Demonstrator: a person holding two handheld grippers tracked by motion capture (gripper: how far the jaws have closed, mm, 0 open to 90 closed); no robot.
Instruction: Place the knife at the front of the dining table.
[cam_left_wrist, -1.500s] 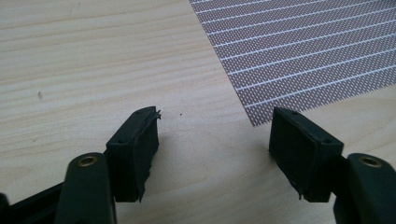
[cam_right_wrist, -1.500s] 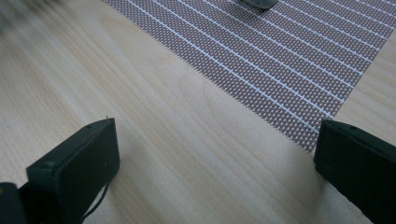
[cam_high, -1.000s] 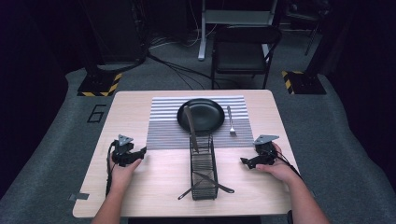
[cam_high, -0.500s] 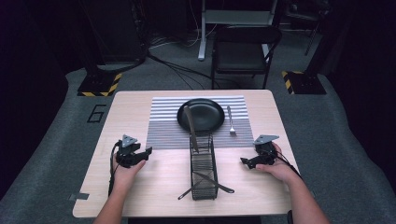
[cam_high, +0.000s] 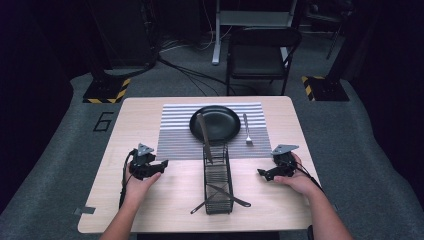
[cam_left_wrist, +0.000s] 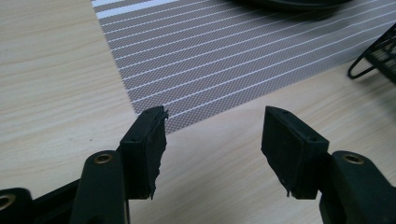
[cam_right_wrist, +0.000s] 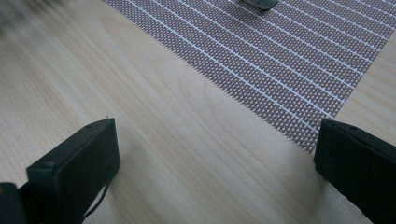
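Note:
A black wire cutlery basket (cam_high: 218, 177) stands at the table's middle front. A knife (cam_high: 204, 136) leans up out of its far end, over a black plate (cam_high: 215, 122). Two dark utensils (cam_high: 229, 196) lie crossed through the basket's near end. The plate rests on a striped placemat (cam_high: 177, 135), and a fork (cam_high: 246, 129) lies on the mat to its right. My left gripper (cam_high: 161, 164) sits low on the wood left of the basket, open and empty (cam_left_wrist: 212, 135). My right gripper (cam_high: 261, 173) is right of the basket, open wide and empty (cam_right_wrist: 215, 154).
The left gripper view has the placemat's near corner (cam_left_wrist: 224, 56) just beyond the jaws and the basket's foot (cam_left_wrist: 373, 58) at far right. The right gripper view has bare wood and the mat's corner (cam_right_wrist: 289, 60). A folding chair (cam_high: 260, 52) stands behind the table (cam_high: 130, 120).
My left gripper has slid a little to the right, toward the basket. The right gripper and the objects on the table have stayed where they were.

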